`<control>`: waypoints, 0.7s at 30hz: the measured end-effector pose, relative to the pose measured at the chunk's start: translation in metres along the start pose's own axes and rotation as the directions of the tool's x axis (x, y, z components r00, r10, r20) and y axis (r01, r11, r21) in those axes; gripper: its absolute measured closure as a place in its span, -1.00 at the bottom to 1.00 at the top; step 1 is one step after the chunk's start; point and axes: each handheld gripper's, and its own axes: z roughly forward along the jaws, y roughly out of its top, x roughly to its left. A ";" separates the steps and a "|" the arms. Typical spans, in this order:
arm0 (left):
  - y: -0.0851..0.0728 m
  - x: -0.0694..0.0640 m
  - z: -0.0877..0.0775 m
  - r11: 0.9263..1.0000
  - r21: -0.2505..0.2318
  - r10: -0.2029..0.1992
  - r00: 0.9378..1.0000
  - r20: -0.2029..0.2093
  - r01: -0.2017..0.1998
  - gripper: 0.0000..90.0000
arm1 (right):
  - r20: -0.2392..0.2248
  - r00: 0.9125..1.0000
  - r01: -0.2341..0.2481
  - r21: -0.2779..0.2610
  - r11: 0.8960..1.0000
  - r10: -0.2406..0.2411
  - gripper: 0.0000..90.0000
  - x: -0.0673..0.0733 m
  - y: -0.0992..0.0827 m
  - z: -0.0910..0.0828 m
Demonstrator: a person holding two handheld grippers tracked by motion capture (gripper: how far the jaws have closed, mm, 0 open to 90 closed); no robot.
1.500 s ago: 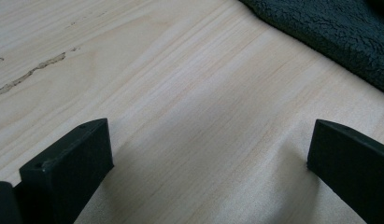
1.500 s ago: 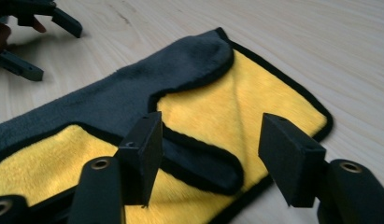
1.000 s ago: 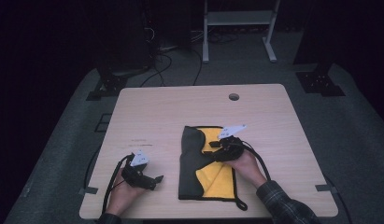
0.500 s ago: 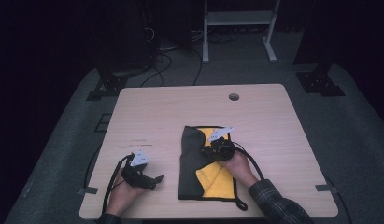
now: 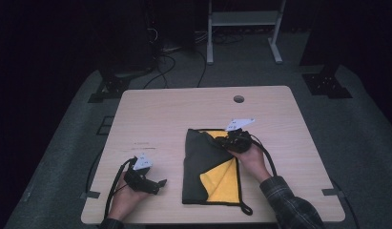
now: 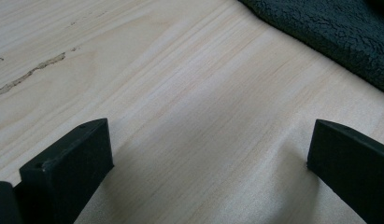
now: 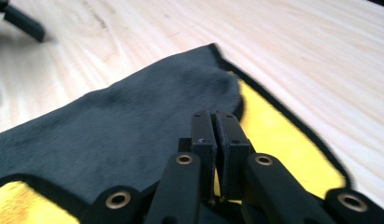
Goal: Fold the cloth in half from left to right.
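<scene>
A cloth [image 5: 203, 157], dark grey on one side and yellow on the other, lies folded on the wooden table [image 5: 160, 114]. My right gripper [image 5: 221, 140] sits over its upper right part. Its jaws have just been closing and now stand pressed together [image 7: 214, 116], pinching a raised fold of the dark layer [image 7: 133, 121] above the yellow [image 7: 283, 140]. My left gripper [image 5: 158, 183] rests on the table at the front left, open, with bare wood between its jaws [image 6: 208, 154]. The cloth's dark edge [image 6: 339, 32] lies ahead of it.
The table has a round cable hole [image 5: 238, 98] near its far edge. A black cord loop [image 5: 244, 208] trails from the cloth's front right corner. A metal stand [image 5: 241, 28] and cables lie on the floor behind the table.
The right gripper's jaws have come together on the cloth and the hand has shifted slightly up and back. The dark layer now covers more of the yellow near the top. The left hand has stayed put.
</scene>
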 end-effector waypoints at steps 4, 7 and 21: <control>0.000 0.000 0.000 1.000 0.000 -0.002 1.000 0.001 0.002 -1.00 | 0.031 0.999 -0.013 -0.019 1.000 0.014 0.91 -0.014 0.003 -0.006; 0.000 0.000 0.000 1.000 0.000 -0.002 1.000 0.001 0.002 -1.00 | 0.055 0.998 -0.029 -0.029 0.999 0.031 0.91 -0.025 0.007 -0.010; 0.000 0.000 0.000 1.000 0.000 -0.002 1.000 0.001 0.002 -1.00 | 0.144 0.985 -0.103 0.034 0.994 0.097 0.91 -0.072 0.003 0.008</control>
